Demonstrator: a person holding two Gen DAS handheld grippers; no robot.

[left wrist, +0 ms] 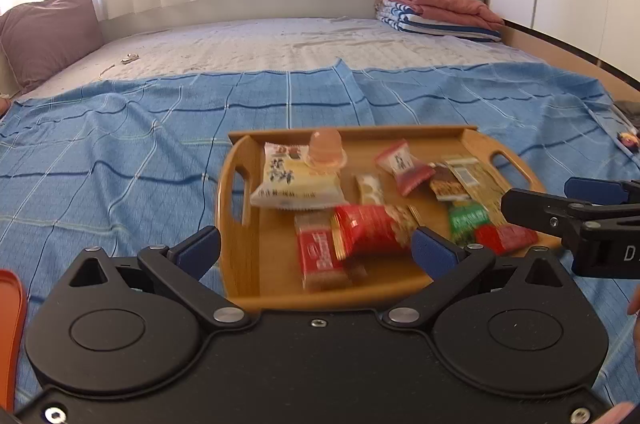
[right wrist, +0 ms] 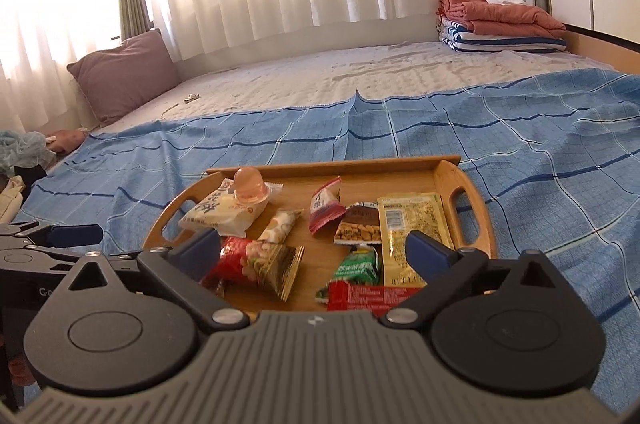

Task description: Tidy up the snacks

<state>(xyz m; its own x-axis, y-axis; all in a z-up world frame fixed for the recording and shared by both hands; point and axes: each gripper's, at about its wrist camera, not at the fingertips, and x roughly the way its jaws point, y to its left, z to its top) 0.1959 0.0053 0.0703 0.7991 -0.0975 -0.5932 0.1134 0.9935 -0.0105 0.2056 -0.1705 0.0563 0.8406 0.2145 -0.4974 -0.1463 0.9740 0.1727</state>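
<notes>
Both sets of jaws stand wide apart with nothing between the pads: our left gripper (left wrist: 316,248) and right gripper (right wrist: 314,250) both hover at the near edge of the wooden tray (right wrist: 400,166), empty. Largest first: the bed (left wrist: 280,40) carries a blue checked cloth (left wrist: 120,152), folded blankets (left wrist: 436,8) stacked at the far right corner, a mauve pillow (left wrist: 48,28) far left. No table here; the tray sits on the cloth, near us. Every snack we can see is inside the tray: big white cake pack (right wrist: 222,210) at the left with a pink jelly cup (right wrist: 249,188) resting on it, yellow sachet (right wrist: 406,228) at the right handle, red nut pack (right wrist: 256,264) front-centre, long red bar (right wrist: 372,296) along the near rim, brown peanut bar (right wrist: 358,228) mid-tray, green pack (right wrist: 358,268) just beside the sachet, small red-and-white candy pack (right wrist: 326,210) and a slim pale wafer (right wrist: 280,224) toward the middle. We see no snack lying loose on the cloth. Our read: gathering looks done or nearly so; what's left, if anything, is tidying, since packs overlap and lie at mixed angles. Left view is motion-blurred, so small labels aren't readable.
</notes>
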